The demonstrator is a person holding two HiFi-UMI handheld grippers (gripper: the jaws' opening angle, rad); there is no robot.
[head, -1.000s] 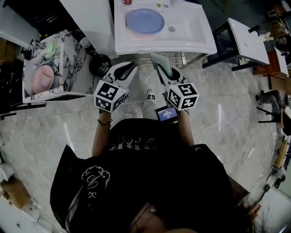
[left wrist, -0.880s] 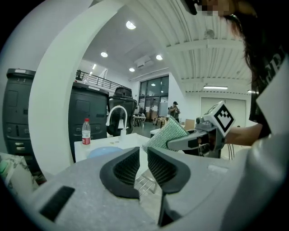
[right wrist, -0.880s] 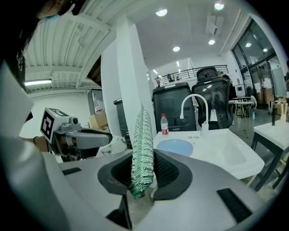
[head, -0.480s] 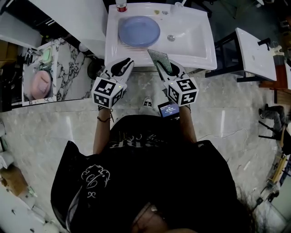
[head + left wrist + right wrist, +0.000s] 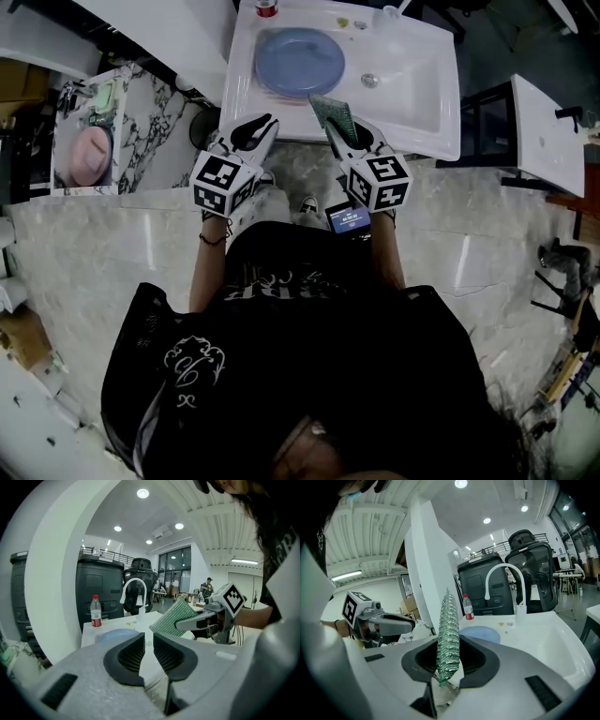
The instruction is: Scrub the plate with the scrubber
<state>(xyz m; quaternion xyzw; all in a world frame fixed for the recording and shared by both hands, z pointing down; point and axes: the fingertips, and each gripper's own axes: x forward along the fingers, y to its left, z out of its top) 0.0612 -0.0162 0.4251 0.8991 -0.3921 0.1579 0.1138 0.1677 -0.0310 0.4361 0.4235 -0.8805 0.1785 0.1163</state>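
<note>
Your scrubber (image 5: 447,634) looks rough and woven, the plate (image 5: 300,61) smooth, the sink (image 5: 412,66) glossy white, and the floor (image 5: 469,234) polished stone.

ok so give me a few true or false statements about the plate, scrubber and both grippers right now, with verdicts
1. The right hand-held gripper is clamped on the green scrubber. True.
2. The blue plate lies on the marble floor. False: it lies in the white sink.
3. The left hand-held gripper is gripping the plate. False: its jaws are shut on nothing, short of the sink.
4. A red-capped bottle stands at the back of the sink. True.
</note>
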